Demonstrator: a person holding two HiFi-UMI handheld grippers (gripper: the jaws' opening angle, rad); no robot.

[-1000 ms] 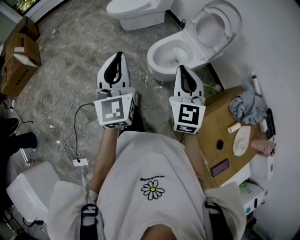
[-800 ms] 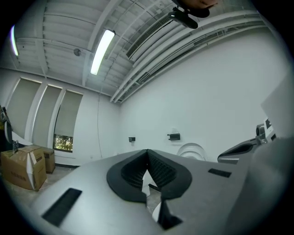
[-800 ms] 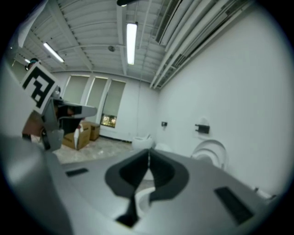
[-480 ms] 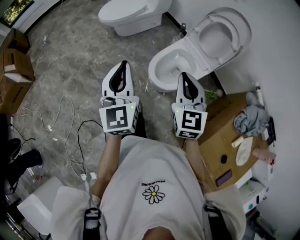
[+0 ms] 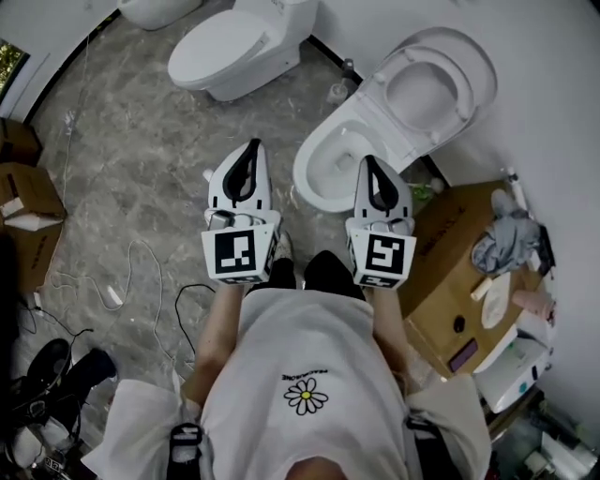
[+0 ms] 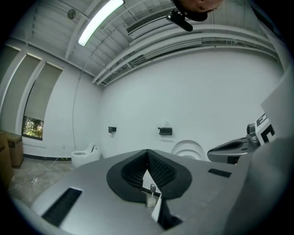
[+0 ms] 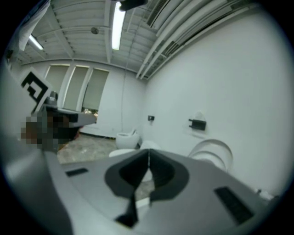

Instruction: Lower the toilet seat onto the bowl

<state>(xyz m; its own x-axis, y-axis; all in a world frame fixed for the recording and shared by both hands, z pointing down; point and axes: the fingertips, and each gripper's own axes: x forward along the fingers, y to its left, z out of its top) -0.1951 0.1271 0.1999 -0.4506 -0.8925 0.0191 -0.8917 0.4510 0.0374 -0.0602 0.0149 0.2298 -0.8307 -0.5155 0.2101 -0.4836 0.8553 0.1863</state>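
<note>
there, both closed grippers, left gripper and right gripper, point level toward the toilet bowl.

White toilet seat, grey marbled floor

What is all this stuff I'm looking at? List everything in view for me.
open toilet: 1, white, centre right, by the wall
seat: 1, white, raised
shut toilet: 1, white, upper left of the open one
third toilet: 1, white, top edge, cut off
big box: 1, brown, right of the open toilet, clutter on top
cloth: 1, grey, on the big box
left boxes: 2 at least, brown, left edge
cables: several, white and black, on the floor at left
shoes: dark, bottom left
floor: grey marble
shirt: 1, white with a daisy
left gripper: white and black, shut, empty
right gripper: same, shut, empty
</note>
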